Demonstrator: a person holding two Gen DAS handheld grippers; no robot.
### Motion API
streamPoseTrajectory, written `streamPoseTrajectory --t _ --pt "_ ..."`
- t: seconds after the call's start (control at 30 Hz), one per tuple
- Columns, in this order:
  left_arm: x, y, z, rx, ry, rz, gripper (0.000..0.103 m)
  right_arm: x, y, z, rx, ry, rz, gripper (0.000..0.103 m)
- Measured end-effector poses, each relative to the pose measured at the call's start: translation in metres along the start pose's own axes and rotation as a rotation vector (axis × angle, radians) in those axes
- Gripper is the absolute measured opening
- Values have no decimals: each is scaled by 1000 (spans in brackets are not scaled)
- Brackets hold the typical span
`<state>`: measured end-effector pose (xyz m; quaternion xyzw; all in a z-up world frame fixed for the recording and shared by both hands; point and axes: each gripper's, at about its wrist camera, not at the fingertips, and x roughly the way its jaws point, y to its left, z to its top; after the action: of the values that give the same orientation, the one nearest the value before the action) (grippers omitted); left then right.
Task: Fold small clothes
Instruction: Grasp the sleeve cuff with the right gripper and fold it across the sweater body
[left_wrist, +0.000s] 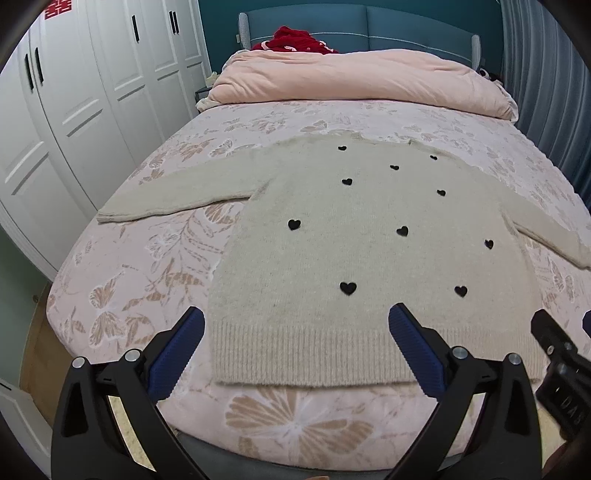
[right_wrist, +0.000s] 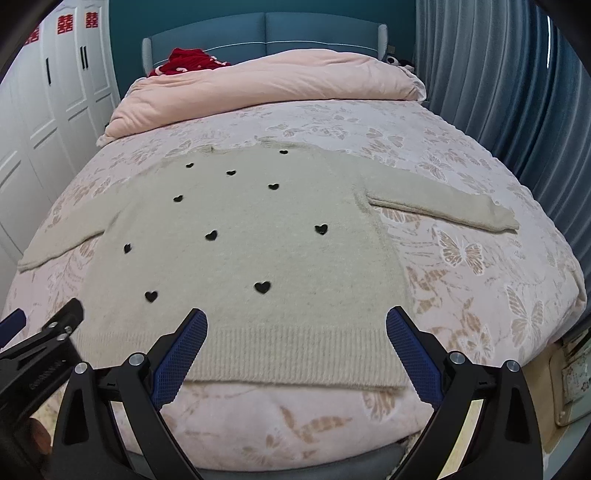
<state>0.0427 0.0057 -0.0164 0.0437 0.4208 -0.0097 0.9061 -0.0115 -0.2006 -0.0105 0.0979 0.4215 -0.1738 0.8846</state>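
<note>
Sweater: a beige fuzzy knit sweater (left_wrist: 369, 258) (right_wrist: 251, 251) scattered with small black heart shapes, lying flat and face up on the bed, near its foot end.
Hem: a ribbed band (left_wrist: 306, 354) at 6 o'clock, nearest both cameras.
Long axis: hem at 6 o'clock, neckline at 12 o'clock toward the headboard.
Sleeves: both spread out, one (left_wrist: 173, 192) toward 9 o'clock, the other (right_wrist: 443, 206) toward 3 o'clock.
Left gripper: the left gripper (left_wrist: 295, 321) hovers over the hem's left part, jaws wide, blue ridged pads (left_wrist: 177, 354) holding nothing.
Right gripper: the right gripper (right_wrist: 295, 321) hovers over the hem's right part, jaws wide, nothing between them.
Bed: a pink bedspread (left_wrist: 140, 258) (right_wrist: 480, 277) patterned with butterflies and leaves.
Duvet: a plain pink duvet (left_wrist: 351, 81) bunched at 12 o'clock.
Headboard: a teal padded headboard (left_wrist: 369, 26).
Wardrobe: white panelled doors (left_wrist: 74, 92) toward 9 o'clock.
</note>
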Motion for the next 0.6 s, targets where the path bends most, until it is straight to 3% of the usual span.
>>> streamPoseTrajectory --t 0.1,0.27,0.37,0.5,0.6 --pt "20 8 14 -51 4 -6 98 30 -58 27 92 -10 0 96" --pt "65 20 39 -151 49 -37 98 98 -185 86 175 -43 -142 94" --pt "82 16 55 -172 20 -32 98 143 -278 109 363 -28 -190 93" --pt "105 3 69 -160 19 -39 98 195 -384 98 707 34 -269 90" --pt "121 -5 74 -169 43 -86 98 226 -425 83 851 93 -308 83"
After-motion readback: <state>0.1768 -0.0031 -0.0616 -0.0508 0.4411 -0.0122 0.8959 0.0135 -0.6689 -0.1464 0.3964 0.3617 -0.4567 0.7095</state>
